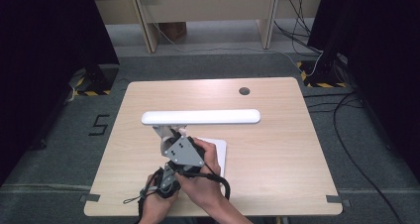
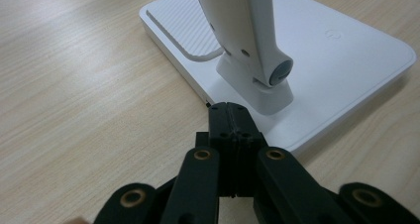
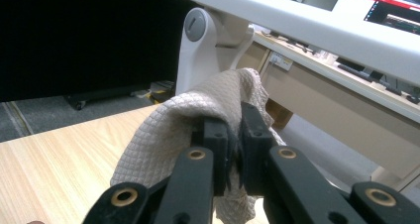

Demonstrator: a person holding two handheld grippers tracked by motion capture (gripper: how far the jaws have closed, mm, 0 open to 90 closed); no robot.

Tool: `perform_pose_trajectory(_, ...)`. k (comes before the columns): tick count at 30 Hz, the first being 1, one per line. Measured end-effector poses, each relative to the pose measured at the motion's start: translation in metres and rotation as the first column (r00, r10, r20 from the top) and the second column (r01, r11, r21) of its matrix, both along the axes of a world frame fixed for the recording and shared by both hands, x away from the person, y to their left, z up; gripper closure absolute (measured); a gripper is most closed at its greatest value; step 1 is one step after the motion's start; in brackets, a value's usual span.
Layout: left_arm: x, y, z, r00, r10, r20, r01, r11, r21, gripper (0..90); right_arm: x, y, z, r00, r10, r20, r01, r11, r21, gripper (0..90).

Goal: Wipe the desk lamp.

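Lamp (image 1: 200,117) stood near the middle of the table (image 1: 277,149), its long white head stretched level across the high view and its flat white base (image 1: 220,149) lying on the wood just on the person's side of that head. Left of the base, at the near edge of the table, the left gripper (image 1: 166,184) sat in the left hand (image 1: 156,204); in its own view the left gripper (image 2: 233,120) had its jaws pressed fully together with nothing between them, the tips right at the near edge of the base (image 2: 337,50), just in front of the hinge foot (image 2: 262,85) from which the lamp's arm (image 2: 237,21) rose. Right of that, over the base, the right hand (image 1: 205,174) held the right gripper (image 1: 173,135) up against the arm below the head. In its own view the right gripper (image 3: 235,130) had its jaws nearly closed, pinching a beige waffle-weave cloth (image 3: 168,135) that bunched over the tips and hung down to the left. Beyond the cloth, the upper hinge (image 3: 195,26) and the underside of the head (image 3: 317,30) were close; whether the cloth touched the arm (image 3: 198,70) could not be told.
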State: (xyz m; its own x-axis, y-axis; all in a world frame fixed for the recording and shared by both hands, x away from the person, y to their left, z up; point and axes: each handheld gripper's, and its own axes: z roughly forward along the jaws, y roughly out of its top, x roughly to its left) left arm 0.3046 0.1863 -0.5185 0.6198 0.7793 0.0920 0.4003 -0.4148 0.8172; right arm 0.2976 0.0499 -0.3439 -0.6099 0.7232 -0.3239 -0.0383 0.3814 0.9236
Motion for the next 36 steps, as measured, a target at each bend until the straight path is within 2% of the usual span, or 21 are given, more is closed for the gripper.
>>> perform_pose_trajectory(19,0.001,-0.001,0.001,1.0,-0.001,0.009,0.001,0.9999,0.01,89.3,-0.001,-0.002,-0.007,0.9998,-0.02,-0.007,0.02,0.9997,-0.017,85.3)
perform_pose_trajectory(36,0.001,-0.002,0.001,0.9999,0.0,0.011,0.0,0.9999,0.011,89.3,-0.001,-0.005,-0.012,0.9997,-0.016,-0.018,0.016,0.9993,-0.033,85.3)
